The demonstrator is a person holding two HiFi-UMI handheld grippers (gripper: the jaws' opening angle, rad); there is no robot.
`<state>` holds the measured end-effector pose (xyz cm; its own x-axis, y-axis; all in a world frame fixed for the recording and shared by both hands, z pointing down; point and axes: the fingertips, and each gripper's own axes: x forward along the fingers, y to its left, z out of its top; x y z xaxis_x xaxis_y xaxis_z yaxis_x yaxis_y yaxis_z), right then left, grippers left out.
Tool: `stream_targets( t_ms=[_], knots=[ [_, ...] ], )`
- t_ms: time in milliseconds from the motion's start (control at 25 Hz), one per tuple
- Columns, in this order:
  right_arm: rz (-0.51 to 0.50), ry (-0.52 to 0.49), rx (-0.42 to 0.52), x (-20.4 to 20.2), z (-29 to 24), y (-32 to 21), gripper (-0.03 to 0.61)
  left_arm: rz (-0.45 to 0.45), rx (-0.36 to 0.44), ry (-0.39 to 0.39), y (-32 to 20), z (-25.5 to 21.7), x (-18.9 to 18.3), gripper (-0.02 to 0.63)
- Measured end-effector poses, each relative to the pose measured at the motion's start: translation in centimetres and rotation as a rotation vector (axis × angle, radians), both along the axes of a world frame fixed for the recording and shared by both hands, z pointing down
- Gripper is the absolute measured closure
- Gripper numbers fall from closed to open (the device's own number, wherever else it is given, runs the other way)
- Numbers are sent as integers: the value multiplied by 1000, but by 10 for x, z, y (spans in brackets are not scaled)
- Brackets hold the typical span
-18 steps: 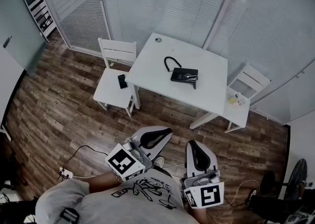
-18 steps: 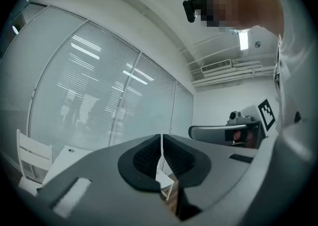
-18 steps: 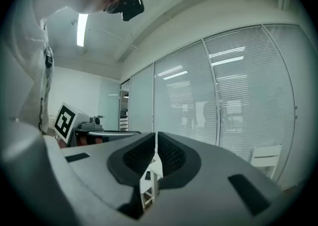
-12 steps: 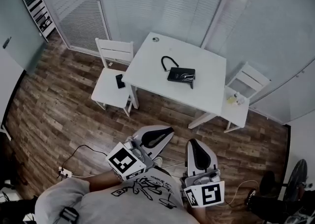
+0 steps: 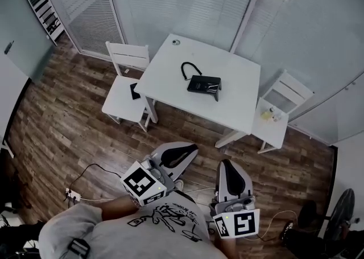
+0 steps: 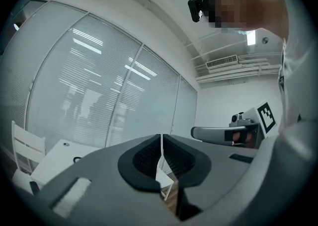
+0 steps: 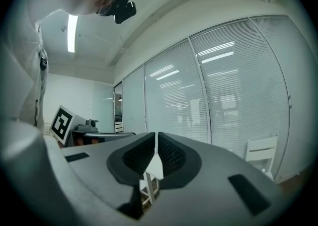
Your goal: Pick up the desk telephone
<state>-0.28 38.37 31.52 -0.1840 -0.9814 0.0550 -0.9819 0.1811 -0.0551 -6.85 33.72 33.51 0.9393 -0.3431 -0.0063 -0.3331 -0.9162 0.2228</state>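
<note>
Left gripper (image 5: 192,151), right gripper (image 5: 224,165) unmoved; telephone (image 5: 203,85) shows leftward.

- I cannot read any words or numbers in these pictures.
- The cube on my left gripper (image 5: 190,152) has a black-and-white square marker (image 5: 140,184). It is a pattern of blocks, not letters.
- The cube on my right gripper (image 5: 223,167) has a second square marker (image 5: 243,224). Its block pattern is different.
- Each cube has a dark mark on its side, next to the marker. It is too blurry to read.
- My shirt (image 5: 114,235) has a black scribbly print (image 5: 165,218). I cannot tell if it is writing.
- The desk telephone (image 5: 203,85) has thin pale marks on top. They are too small to read.
</note>
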Motion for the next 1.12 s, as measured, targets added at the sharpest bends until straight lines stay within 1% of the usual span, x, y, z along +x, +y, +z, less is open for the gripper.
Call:
stream_targets(
  t_ms=[200,440,640,720,880,1120],
  knots=[
    [-5,-7,-13,10,7,-9,561,8,-21,-9,-7,6,14,598],
    [-12,-13,-16,16,9,-41,561,-5,-27,-3,-40,10,19,598],
    [-25,4,-20,8,7,-91,561,-24,-46,11,-88,13,12,598],
    [-34,9,-21,4,5,-115,561,-28,-42,21,-112,10,7,598],
    [-55,33,-12,-12,-3,-164,561,-47,-31,32,-161,3,-10,598],
    [-66,42,-19,-34,-3,-219,561,-53,-48,26,-217,8,-34,598]
  ],
)
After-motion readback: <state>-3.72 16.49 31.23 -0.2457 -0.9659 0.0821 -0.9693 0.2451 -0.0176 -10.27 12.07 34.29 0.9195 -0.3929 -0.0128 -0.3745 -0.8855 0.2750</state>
